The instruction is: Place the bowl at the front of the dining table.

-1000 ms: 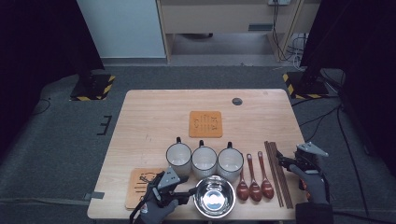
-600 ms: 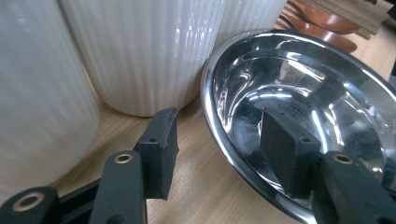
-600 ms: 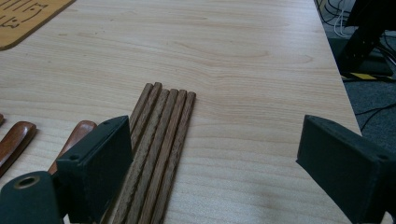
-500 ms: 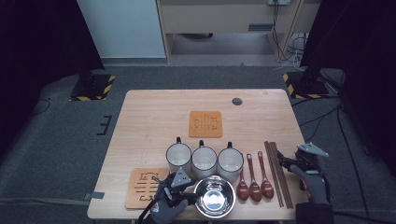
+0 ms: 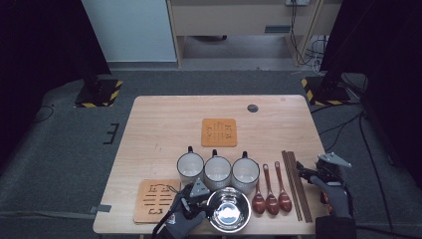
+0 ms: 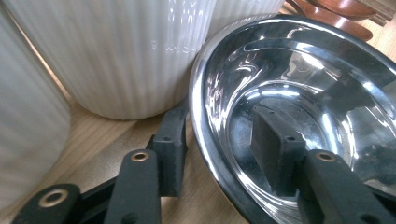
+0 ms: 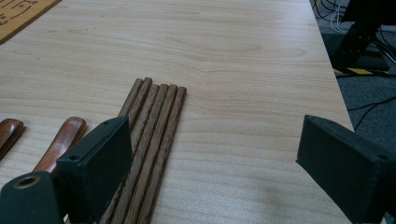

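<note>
While the left gripper (image 6: 219,154) straddles the near-left rim of the steel bowl (image 5: 229,215) — one jaw outside on the table (image 5: 164,124), the other down inside the bowl — its jaws have just been closing, and in the left gripper view a gap remains between each pad and the metal, so it is not yet clamped. I judge the step in hand to be taking hold of the bowl by its rim; the next move calls for closing the jaws until both pads pinch the thin wall, then a level lift so it does not tip or knock the mugs. That bowl sits upright at the near edge of the table, mouth up; being round, it has no long axis across the table. Just beside it to the left lies a wooden trivet (image 5: 156,200), to the right three wooden spoons (image 5: 270,191) and a bundle of chopsticks (image 7: 152,135), their lengths running near to far. Over the chopsticks' right side the right gripper (image 7: 229,172) waits with jaws wide and nothing between them. Behind the bowl stands a row of three white ribbed mugs (image 5: 218,172) — very close — and farther off a second trivet (image 5: 219,132).
</note>
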Tool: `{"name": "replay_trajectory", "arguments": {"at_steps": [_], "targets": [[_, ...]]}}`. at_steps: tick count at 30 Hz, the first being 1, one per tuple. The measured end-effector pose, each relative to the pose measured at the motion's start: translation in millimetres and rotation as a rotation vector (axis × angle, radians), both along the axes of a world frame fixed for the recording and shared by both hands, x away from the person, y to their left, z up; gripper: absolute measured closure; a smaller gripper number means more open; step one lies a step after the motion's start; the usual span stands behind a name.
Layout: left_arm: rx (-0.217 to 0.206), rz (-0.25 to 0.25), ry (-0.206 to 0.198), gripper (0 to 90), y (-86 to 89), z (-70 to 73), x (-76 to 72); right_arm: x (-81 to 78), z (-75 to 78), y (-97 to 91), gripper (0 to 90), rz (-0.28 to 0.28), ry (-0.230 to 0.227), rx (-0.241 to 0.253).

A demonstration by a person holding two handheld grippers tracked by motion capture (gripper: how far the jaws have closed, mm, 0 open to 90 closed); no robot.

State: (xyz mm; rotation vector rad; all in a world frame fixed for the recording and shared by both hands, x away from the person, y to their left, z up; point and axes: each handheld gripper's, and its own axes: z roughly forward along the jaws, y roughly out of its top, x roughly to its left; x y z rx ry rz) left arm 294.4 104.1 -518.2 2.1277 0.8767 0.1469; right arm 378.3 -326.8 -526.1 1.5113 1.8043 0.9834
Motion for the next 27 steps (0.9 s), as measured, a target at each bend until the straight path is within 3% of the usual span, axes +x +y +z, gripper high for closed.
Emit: {"name": "replay_trajectory", "arguments": {"at_steps": [27], "targets": [[0.047, 0.011, 0.025, 72.0, -6.9, -4.9, 2.7, 0.3, -2.7, -1.6, 10.0, -0.003, 0.011, -0.002]]}}
